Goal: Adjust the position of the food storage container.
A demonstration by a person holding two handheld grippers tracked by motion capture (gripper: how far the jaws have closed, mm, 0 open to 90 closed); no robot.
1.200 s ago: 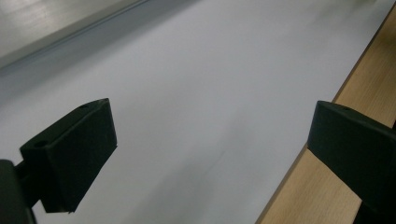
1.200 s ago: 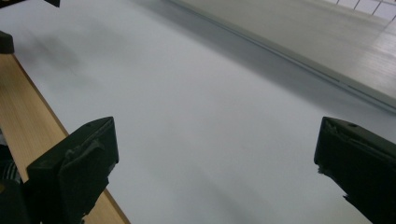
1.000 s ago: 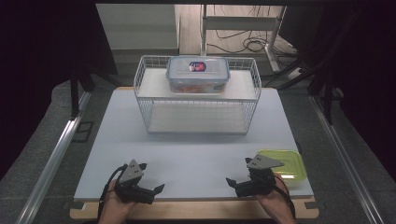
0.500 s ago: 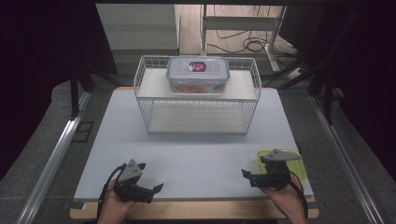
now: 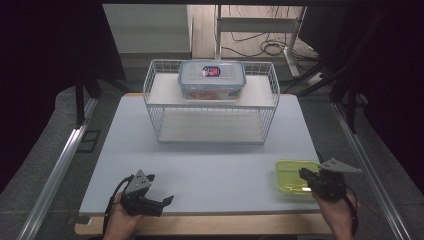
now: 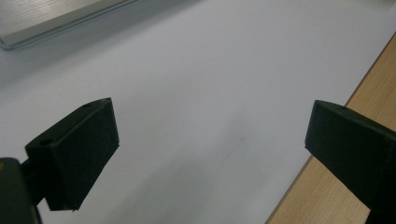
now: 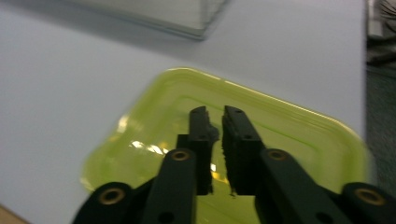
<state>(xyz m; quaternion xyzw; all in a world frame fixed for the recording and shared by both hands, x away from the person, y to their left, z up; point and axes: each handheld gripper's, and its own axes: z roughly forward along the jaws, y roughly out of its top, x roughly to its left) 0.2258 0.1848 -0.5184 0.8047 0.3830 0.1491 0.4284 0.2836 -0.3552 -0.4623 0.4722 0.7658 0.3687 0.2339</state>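
You are hovering your right gripper, jaws nearly pressed together, over the yellow-green plastic tray at the table's near right corner. It looks light, stiff, slick; grip its rim.

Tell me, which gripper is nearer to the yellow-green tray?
Right. The right gripper is at the yellow-green tray, jaws over it. The left gripper is far off, at the table's near left edge.

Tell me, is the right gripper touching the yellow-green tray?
Cannot tell. In the right gripper view the right gripper, jaws nearly closed, overlaps the yellow-green tray, but no contact or gap shows plainly.
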